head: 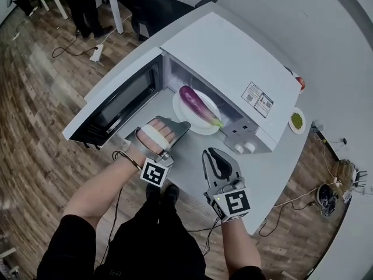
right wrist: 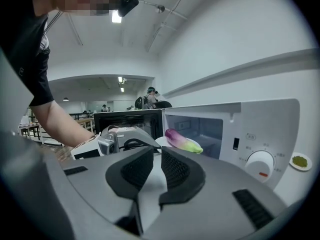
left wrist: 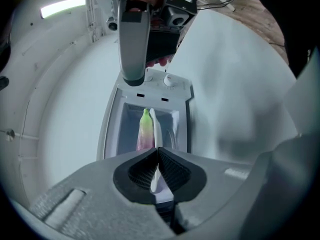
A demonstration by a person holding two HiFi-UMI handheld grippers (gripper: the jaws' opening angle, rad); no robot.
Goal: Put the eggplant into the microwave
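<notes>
A purple eggplant [head: 198,105] with a green end lies on a white plate [head: 203,128] in the mouth of the open white microwave [head: 233,57]. My left gripper [head: 176,125] is shut on the plate's near rim. In the left gripper view the thin white rim [left wrist: 156,134] runs between the jaws of the gripper [left wrist: 157,156], and the eggplant [left wrist: 145,131] lies beyond. My right gripper [head: 214,154] hovers over the table in front of the microwave's control panel. Its jaws [right wrist: 157,156] stand a narrow gap apart with nothing between them. The eggplant [right wrist: 182,140] shows ahead of it.
The microwave door [head: 116,107] hangs open to the left. Two knobs [head: 245,147] sit on the panel at the right. A small dish of green powder [head: 296,121] and a red object [head: 301,82] stand on the white table behind the microwave. Cables lie on the wooden floor.
</notes>
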